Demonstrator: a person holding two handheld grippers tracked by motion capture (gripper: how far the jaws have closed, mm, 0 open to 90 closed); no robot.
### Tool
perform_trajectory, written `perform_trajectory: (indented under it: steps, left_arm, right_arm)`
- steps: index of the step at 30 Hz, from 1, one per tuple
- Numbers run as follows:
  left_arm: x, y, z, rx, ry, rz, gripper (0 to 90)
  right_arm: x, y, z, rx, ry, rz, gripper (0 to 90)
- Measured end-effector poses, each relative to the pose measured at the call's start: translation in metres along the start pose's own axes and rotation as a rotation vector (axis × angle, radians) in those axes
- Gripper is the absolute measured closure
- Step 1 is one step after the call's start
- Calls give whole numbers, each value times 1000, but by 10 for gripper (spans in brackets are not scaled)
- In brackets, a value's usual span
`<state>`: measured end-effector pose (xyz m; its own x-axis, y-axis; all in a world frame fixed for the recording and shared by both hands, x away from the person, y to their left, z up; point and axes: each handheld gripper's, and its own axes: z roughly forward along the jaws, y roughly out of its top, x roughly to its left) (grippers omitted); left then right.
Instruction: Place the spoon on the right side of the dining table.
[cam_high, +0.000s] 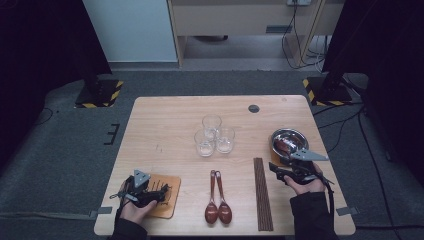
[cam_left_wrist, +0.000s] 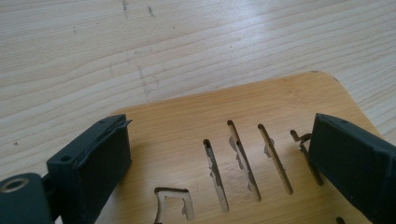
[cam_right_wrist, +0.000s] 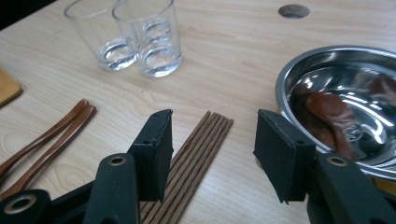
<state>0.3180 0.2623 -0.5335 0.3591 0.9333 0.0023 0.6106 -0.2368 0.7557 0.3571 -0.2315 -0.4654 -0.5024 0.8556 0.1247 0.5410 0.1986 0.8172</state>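
A slotted wooden trivet (cam_high: 169, 201) lies at the table's front left. My left gripper (cam_high: 161, 193) rests over it; in the left gripper view the gripper (cam_left_wrist: 224, 135) has its jaws wide apart above the trivet (cam_left_wrist: 261, 102), with nothing between them. A bundle of brown chopsticks (cam_high: 263, 195) lies at the front right. My right gripper (cam_high: 279, 170) hovers beside a steel bowl (cam_high: 276, 137). In the right gripper view it (cam_right_wrist: 215, 123) is open above the chopsticks (cam_right_wrist: 196, 154). A brown spoon (cam_right_wrist: 331, 109) lies inside the bowl (cam_right_wrist: 299, 70).
Three clear glasses (cam_high: 214, 135) stand together at the table's middle. Two wooden spoons (cam_high: 218, 197) lie side by side between the trivet and the chopsticks. A round cable hole (cam_high: 254, 108) sits near the far edge. Black stands flank the table.
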Motion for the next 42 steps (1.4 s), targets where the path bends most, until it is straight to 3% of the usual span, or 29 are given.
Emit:
perform_trajectory:
  steps: [25, 42]
  left_arm:
    - [0, 0, 0, 0, -1, 1, 46]
    - [0, 0, 0, 0, -1, 3, 46]
  right_arm:
    - [16, -27, 19, 97, 4, -17, 482]
    - [8, -42, 24, 117, -17, -1, 535]
